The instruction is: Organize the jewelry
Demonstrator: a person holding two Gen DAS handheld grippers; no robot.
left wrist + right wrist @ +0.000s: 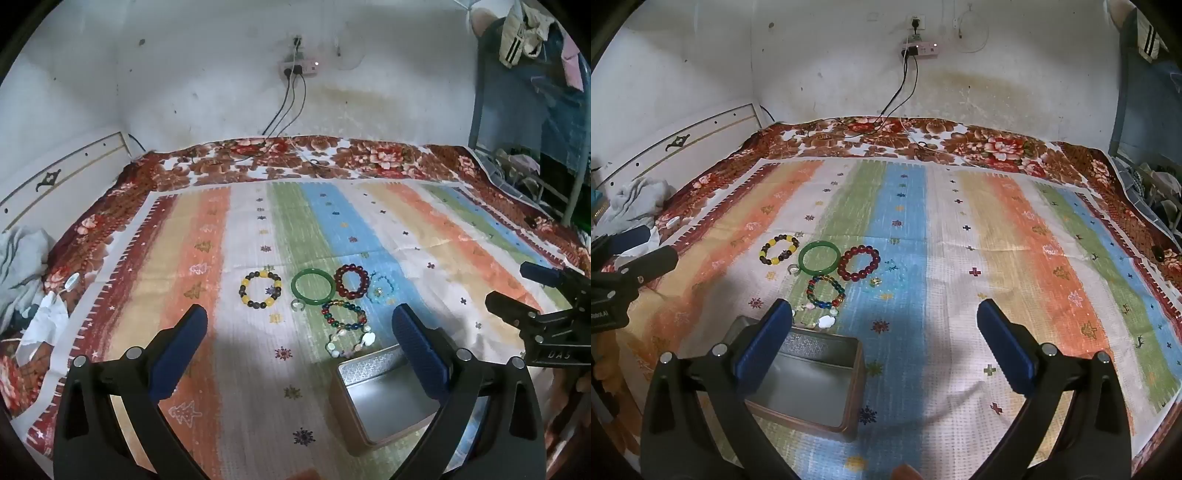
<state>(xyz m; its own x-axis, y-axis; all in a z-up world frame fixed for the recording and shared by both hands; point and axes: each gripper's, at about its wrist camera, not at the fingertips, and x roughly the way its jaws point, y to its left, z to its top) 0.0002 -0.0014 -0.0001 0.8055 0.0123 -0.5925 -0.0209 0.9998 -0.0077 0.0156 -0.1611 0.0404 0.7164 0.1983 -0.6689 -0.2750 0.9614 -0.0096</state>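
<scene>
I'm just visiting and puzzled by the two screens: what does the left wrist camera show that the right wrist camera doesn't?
Only the left wrist view shows the left gripper from behind, open, with the right gripper at its side edge, and the light blue bracelet clearly.

Only the right wrist view shows the right gripper from behind, open, with the left gripper at its edge.

Both show the green bangle, dark red bracelet, yellow-and-brown bracelet and the open, empty metal tin on the striped cloth.
</scene>
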